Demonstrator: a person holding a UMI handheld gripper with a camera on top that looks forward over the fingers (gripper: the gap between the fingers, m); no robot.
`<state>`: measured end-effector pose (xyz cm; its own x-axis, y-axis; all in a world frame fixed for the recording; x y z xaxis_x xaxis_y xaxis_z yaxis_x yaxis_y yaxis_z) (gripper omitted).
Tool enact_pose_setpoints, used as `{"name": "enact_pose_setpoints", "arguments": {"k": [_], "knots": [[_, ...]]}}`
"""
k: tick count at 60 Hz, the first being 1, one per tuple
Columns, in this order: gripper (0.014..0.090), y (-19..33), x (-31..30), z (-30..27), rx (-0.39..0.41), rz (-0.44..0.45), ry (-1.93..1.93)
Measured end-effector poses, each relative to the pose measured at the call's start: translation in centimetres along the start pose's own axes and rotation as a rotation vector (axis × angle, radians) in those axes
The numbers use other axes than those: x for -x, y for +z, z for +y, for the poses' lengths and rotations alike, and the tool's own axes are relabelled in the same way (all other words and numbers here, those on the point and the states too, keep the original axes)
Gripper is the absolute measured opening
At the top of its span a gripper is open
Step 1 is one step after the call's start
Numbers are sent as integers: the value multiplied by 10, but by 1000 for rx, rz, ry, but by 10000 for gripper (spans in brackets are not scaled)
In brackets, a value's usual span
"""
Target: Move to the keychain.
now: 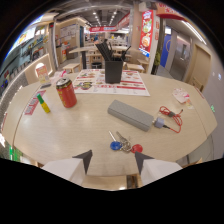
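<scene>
Metal keychain (123, 145) with glossy plastic tags on matt wooden table (75, 130).

Bright, even light fell from ceiling strips (102, 19) far overhead, leaving only soft, short shadows on the pale surface (80, 130). The fisheye lens bowed everything toward a black circular border, and the distant shopfronts looked soft and slightly blurred.

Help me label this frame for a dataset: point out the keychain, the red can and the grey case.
keychain (123, 145), gripper view, on the metal keys between its blue and red tags.
red can (66, 93), gripper view, mid-side.
grey case (130, 115), gripper view, top face.
</scene>
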<state>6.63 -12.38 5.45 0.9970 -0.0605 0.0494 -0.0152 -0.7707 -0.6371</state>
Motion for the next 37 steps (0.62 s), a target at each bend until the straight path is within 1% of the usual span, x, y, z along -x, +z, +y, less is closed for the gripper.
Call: {"name": "enact_pose_setpoints", "arguments": {"k": [14, 37], "knots": [[845, 42, -13, -20, 7, -18, -14], [845, 57, -12, -33, 9, -31, -13]]}}
